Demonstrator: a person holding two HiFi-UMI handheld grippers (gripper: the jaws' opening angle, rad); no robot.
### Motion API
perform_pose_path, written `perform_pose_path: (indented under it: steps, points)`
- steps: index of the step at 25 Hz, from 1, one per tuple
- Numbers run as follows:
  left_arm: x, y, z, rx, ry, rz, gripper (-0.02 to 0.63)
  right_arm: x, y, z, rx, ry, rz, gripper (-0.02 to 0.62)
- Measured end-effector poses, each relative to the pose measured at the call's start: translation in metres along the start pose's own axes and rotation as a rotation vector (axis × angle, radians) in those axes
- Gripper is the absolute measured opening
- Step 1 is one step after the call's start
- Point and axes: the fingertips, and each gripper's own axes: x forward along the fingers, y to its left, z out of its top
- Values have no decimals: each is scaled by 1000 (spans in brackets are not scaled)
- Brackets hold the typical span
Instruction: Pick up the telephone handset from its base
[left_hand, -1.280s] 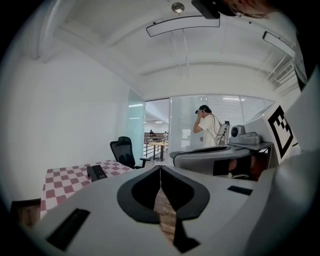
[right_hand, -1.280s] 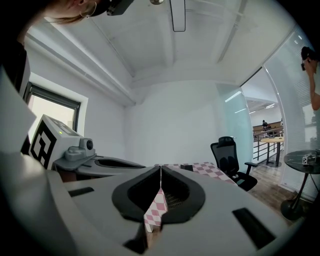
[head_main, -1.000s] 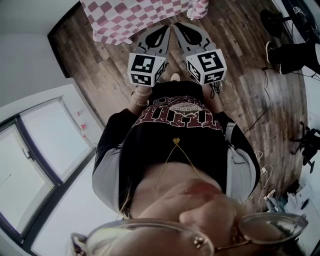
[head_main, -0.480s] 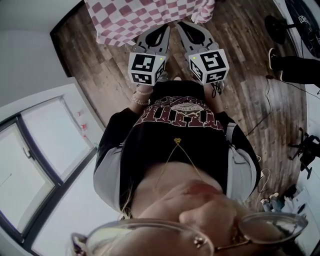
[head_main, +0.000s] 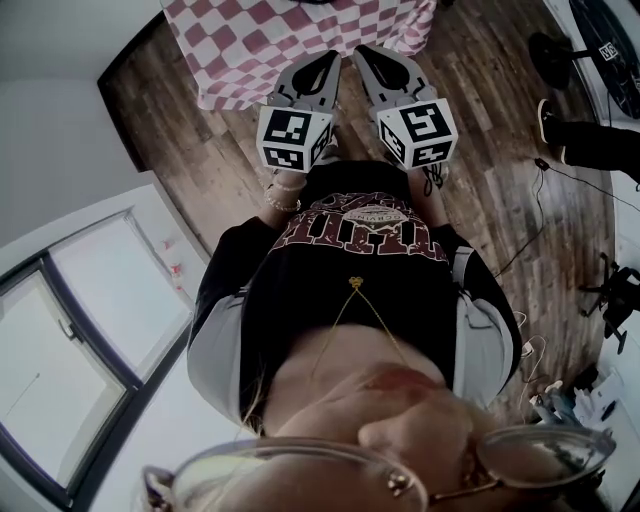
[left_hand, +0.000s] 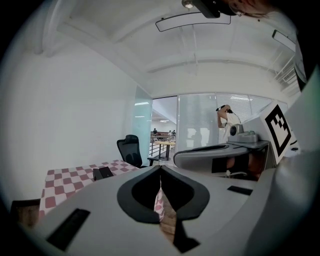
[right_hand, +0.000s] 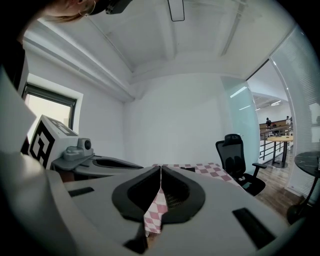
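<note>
We find no words we can read. The lettering (head_main: 352, 222) on the black shirt (head_main: 405, 295) is too warped to make out.

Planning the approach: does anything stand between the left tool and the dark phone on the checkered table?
Nothing visible does. From the shut left tool to the dark telephone, only bare checkered tablecloth shows; the office chair stands beyond it.

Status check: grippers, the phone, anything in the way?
Left gripper, right gripper shut, empty. Dark object on checkered table, likely the phone, untouched. Nothing seen blocking.
</note>
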Motion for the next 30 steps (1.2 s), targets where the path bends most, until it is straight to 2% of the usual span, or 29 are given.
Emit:
perform_pose_path:
  steps: [14,20,30]
  points:
    - [29,69,5,-8,-3,-42,11,77,-12,8,-11,9,-41,20]
    - [34,84,4,5,12,-52,11,96,-13,6,-7,20,-53,20]
    - [57,102,8,-22,14,-31,11,119,-34,7,-11,36,-27,20]
